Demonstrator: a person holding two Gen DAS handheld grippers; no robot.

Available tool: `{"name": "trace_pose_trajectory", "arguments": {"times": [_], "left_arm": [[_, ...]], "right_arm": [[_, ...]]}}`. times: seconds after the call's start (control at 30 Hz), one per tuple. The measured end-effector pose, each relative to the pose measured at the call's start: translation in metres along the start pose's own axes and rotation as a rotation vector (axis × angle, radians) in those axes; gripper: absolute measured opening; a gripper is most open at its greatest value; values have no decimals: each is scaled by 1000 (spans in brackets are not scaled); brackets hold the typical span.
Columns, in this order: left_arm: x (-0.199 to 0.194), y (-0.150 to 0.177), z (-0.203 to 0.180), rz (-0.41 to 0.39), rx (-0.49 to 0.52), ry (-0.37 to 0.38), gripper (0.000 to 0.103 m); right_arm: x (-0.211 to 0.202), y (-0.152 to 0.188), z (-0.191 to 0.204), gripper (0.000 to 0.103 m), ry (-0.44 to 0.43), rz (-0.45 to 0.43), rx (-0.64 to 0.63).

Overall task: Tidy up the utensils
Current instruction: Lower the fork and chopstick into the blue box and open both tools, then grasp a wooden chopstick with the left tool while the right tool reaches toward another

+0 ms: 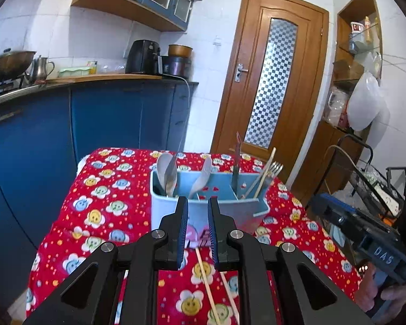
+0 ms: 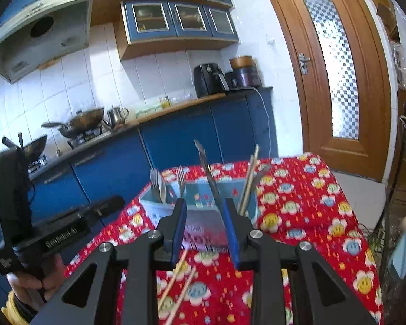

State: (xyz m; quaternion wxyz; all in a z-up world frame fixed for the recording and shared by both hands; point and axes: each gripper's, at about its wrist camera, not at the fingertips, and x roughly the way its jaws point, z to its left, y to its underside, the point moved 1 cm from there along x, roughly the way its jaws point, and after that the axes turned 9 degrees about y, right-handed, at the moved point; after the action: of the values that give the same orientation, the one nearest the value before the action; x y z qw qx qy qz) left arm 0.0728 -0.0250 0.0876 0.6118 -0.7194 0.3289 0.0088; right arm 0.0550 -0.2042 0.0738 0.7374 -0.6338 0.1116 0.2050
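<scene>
A light blue utensil holder stands on the red flowered tablecloth, just beyond both grippers. It holds spoons, a knife, a fork and chopsticks. My left gripper hovers before its front wall, jaws a narrow gap apart with nothing between them. Two loose chopsticks lie on the cloth beneath it. My right gripper is open and holds nothing. The knife stands in the holder just behind its right finger. The loose chopsticks lie below it.
Blue kitchen cabinets run behind the table, with a wooden door further right. A black wire rack stands to the right of the table. A person's hand grips the left gripper's handle, seen in the right wrist view.
</scene>
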Motion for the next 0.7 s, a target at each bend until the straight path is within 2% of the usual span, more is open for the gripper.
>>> {"name": "trace_pose_trajectory", "arguments": {"times": [0.3, 0.53, 0.7], "left_arm": [[-7, 26, -6, 114, -12, 7, 15], [-3, 46, -9, 186, -7, -26, 15], [5, 61, -11, 256, -16, -22, 15]], "right_arm": [[-7, 34, -9, 31, 24, 100, 20], [-16, 54, -23, 35, 31, 135, 79], [-21, 64, -35, 36, 55, 149, 96]]}}
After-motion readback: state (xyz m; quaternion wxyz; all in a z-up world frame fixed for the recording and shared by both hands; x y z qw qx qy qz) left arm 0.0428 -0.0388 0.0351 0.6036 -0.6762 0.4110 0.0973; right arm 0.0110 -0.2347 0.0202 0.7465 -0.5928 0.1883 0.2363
